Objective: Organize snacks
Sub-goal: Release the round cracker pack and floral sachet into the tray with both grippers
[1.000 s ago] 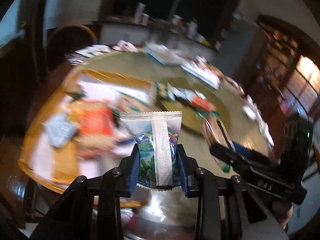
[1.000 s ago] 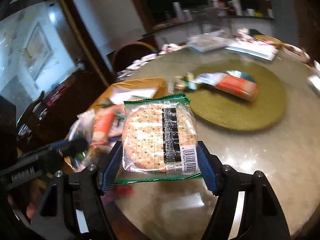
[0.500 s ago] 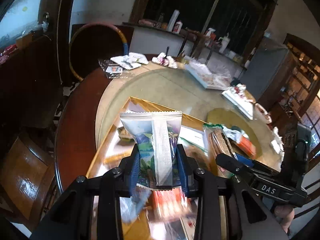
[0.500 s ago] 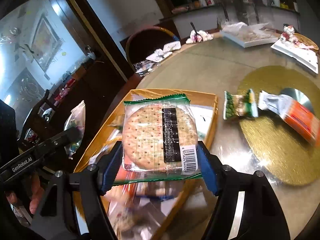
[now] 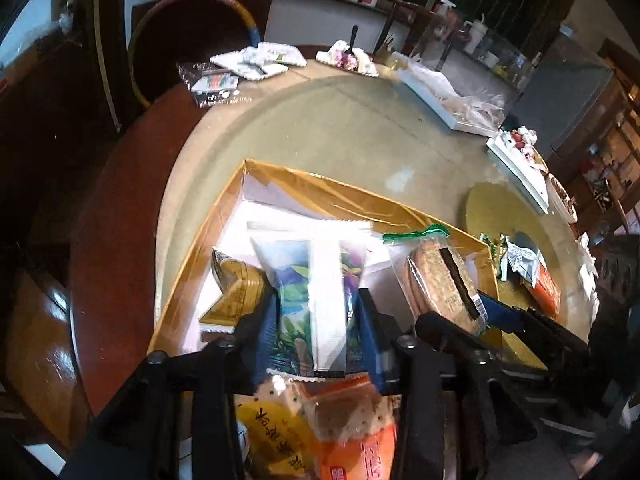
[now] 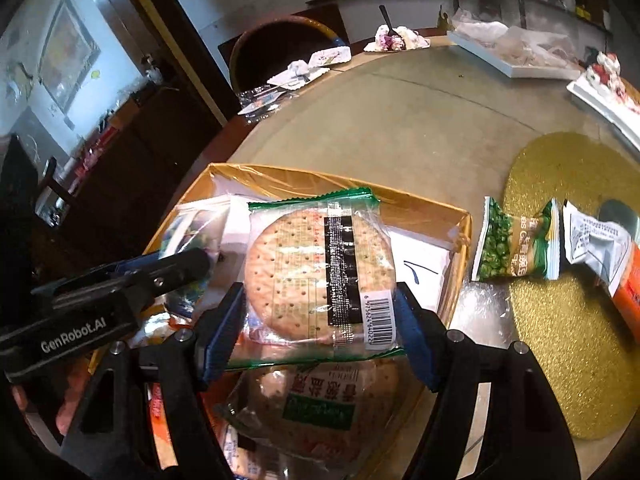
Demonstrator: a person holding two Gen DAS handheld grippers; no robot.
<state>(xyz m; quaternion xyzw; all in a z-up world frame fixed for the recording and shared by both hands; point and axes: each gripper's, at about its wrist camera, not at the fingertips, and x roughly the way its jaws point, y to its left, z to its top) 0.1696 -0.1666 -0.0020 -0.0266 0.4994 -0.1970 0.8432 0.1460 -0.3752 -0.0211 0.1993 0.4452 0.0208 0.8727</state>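
1. Surface: a round table (image 6: 400, 120) with a glass-covered top stands in a dim room; a chair (image 5: 192, 36) sits at its far edge, and a counter with bottles runs along the back wall.
2. A gold placemat (image 6: 568, 320) lies to the right of the right gripper (image 6: 320, 312); a green pea packet (image 6: 516, 248) and an orange-and-white packet (image 6: 608, 256) lie on it.
3. Container: a gold-rimmed box (image 5: 320, 188) sits beneath both grippers and holds mixed snack packets, among them a gold-wrapped one (image 5: 236, 296) left of the left jaws.
4. Left gripper (image 5: 316, 320): jaws have just been opening; the leaf-print packet (image 5: 308, 280) stands upright between the blue pads, over the box. Whether the pads press it, I cannot tell.
5. Right gripper: jaws are clamped on the cracker packet (image 6: 316, 276), held over the box above a similar cracker packet.
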